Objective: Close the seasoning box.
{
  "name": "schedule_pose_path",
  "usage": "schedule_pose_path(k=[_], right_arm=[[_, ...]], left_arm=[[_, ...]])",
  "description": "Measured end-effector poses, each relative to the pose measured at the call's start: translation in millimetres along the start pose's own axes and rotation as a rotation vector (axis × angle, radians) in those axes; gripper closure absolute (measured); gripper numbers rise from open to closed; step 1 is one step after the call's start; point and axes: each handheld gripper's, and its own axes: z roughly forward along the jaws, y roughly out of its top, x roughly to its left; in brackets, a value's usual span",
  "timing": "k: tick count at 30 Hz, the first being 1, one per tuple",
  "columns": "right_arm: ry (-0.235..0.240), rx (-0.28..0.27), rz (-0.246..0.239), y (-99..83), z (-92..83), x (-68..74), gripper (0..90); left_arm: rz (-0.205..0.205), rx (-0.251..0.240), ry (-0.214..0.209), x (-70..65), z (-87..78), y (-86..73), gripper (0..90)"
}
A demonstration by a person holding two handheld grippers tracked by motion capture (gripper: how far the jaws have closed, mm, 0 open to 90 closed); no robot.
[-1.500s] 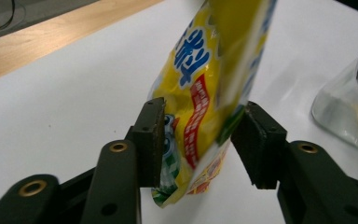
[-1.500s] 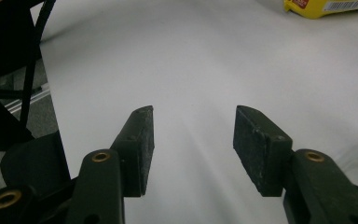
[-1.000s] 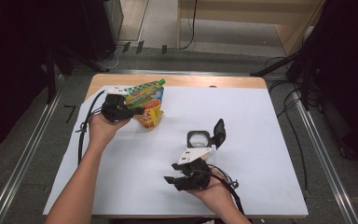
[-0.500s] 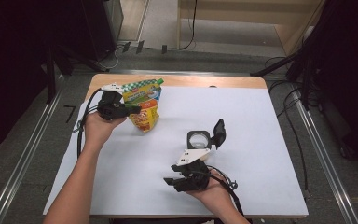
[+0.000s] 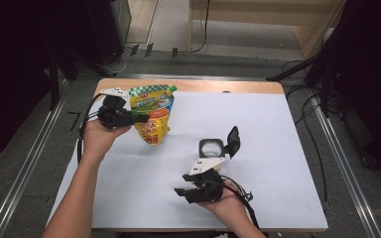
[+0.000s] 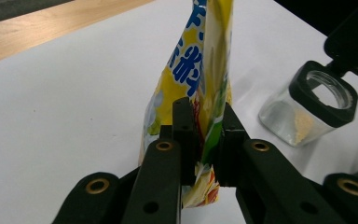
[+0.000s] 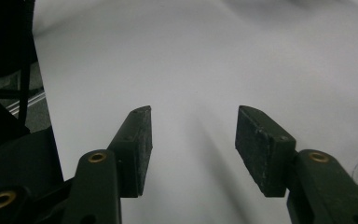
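Observation:
A yellow and green snack pouch (image 5: 153, 119) hangs above the far left of the table, and my left gripper (image 5: 141, 118) is shut on its side. In the left gripper view both pads pinch the pouch (image 6: 205, 70) near its lower edge, the left gripper (image 6: 204, 116) pointing across the table. A small clear jar (image 5: 211, 148) with its black flip lid (image 5: 233, 141) open stands mid-table; a little yellow powder lies in the jar (image 6: 307, 112). My right gripper (image 5: 182, 183) rests near the front edge, just in front of the jar. The right gripper (image 7: 193, 135) is open, its jaws have just widened slightly, and nothing is between them.
A white sheet (image 5: 287, 129) covers the table, with a strip of bare wood (image 5: 203, 85) along the far edge. Metal rails (image 5: 337, 148) and cables run along the floor on both sides. Dark equipment stands at the back left.
The left gripper has lifted the pouch off the table, so it now hangs upright and nearer the middle. The right hand and the jar have stayed put.

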Motion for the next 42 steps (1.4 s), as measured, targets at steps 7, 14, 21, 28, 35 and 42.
schedule_pose_path(k=[7,14,21,28,35,42], right_arm=[[0.017,-0.02,0.008,-0.7,2.0,-3.8,45.7],[0.012,-0.044,0.0,1.5,3.7,-6.2,41.8],[0.013,-0.052,-0.026,3.0,7.3,-6.6,44.7],[-0.04,-0.071,0.002,2.8,12.4,-9.8,47.4],[-0.044,-0.08,-0.007,5.1,18.4,-10.8,46.8],[-0.062,-0.103,-0.015,8.1,23.0,-11.4,47.7]], left_arm=[[0.002,-0.019,-0.031,-15.2,-14.6,0.2,82.8],[0.008,-0.007,-0.054,-32.3,-25.6,1.1,82.9],[0.001,0.028,-0.094,-44.6,-29.8,-1.4,82.9],[0.006,0.067,-0.142,-53.1,-27.5,-5.3,83.0],[0.01,0.094,-0.166,-64.2,-24.9,-6.9,83.5],[0.008,0.107,-0.188,-78.3,-23.6,-6.9,84.1]])
